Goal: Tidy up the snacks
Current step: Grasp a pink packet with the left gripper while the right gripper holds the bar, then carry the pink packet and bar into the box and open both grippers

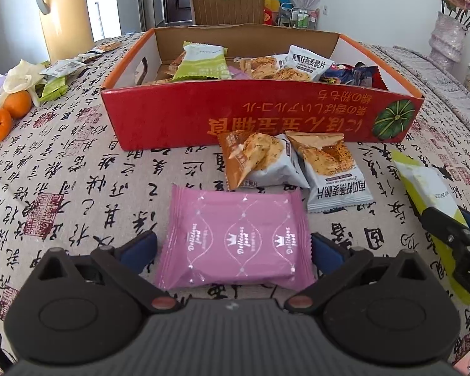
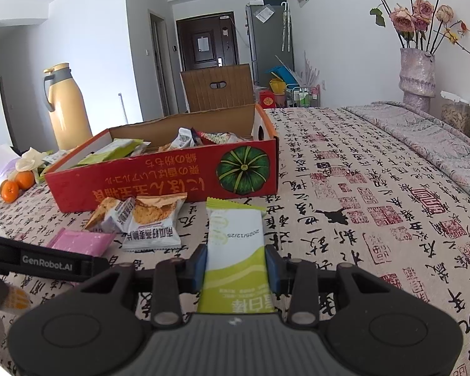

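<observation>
Left wrist view: taking the red cardboard box (image 1: 260,116) as landmark, two mandarins (image 1: 7,114) are seen far to its left beside a tall yellow thermos jug (image 1: 67,12), with green packets (image 1: 54,87) near them. Directly in front of the box, a glossy pink pillow-pack (image 1: 235,238) with crimped ends lies flat on the calligraphy-printed tablecloth (image 1: 78,188). It is straddled by the left gripper (image 1: 235,247), whose blue pads (image 1: 141,247) stand wide apart on either side; whether they touch the wrapper cannot be told, and no squeeze is visible. Between the pink pack and the box front, two puffy grey-and-orange oat-crisp bags (image 1: 285,163) lean on each other. To the right, the right gripper (image 2: 238,269) is clamped narrowly on a slim green-and-white bar packet (image 2: 235,250), held in front of the box's pumpkin-printed corner. The box itself is an open tray of matte corrugated board, already holding assorted packets.

Judged risks: the slick film of the pink pack could slide out if the pads close on its air-filled edges; the fragile contents could be crushed by a hard pinch; the oat-crisp bags could be knocked on the way to the box; the bar could pivot in its narrow clamp.
</observation>
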A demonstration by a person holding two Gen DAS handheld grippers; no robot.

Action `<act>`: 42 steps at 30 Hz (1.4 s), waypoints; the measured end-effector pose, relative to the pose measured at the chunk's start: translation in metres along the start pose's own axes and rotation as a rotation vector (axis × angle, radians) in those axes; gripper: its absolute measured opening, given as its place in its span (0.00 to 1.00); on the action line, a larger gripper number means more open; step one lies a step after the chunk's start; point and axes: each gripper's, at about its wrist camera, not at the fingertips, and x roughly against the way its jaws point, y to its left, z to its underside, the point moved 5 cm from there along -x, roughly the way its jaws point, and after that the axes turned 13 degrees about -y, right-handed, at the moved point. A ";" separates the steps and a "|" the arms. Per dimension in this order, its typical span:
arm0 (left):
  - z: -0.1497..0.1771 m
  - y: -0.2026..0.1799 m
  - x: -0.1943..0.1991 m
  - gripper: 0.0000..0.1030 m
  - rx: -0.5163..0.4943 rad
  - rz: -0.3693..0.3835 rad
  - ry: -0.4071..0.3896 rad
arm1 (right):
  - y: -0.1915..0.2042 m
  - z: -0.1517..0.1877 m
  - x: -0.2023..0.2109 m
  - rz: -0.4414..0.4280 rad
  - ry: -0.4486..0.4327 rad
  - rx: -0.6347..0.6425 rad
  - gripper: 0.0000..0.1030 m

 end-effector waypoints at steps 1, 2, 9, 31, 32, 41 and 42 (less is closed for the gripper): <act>0.000 0.000 0.000 1.00 0.001 0.001 -0.003 | 0.000 0.000 0.000 -0.002 0.000 0.000 0.36; 0.000 0.000 0.000 1.00 0.001 0.001 -0.006 | 0.000 0.000 0.000 -0.002 -0.001 -0.001 0.36; 0.000 -0.001 0.010 0.75 -0.001 0.004 -0.046 | 0.000 0.000 0.000 -0.002 0.000 -0.001 0.36; -0.025 0.004 0.054 0.67 0.026 0.038 -0.208 | 0.013 -0.022 0.014 -0.018 -0.069 0.033 0.36; -0.029 0.004 0.056 0.67 0.027 0.040 -0.220 | 0.014 -0.025 0.014 -0.021 -0.076 0.035 0.36; -0.066 0.005 0.059 0.67 0.043 0.040 -0.299 | 0.024 -0.060 -0.002 -0.037 -0.134 0.051 0.36; -0.071 0.006 0.058 0.67 0.045 0.040 -0.305 | 0.025 -0.064 -0.005 -0.038 -0.139 0.052 0.36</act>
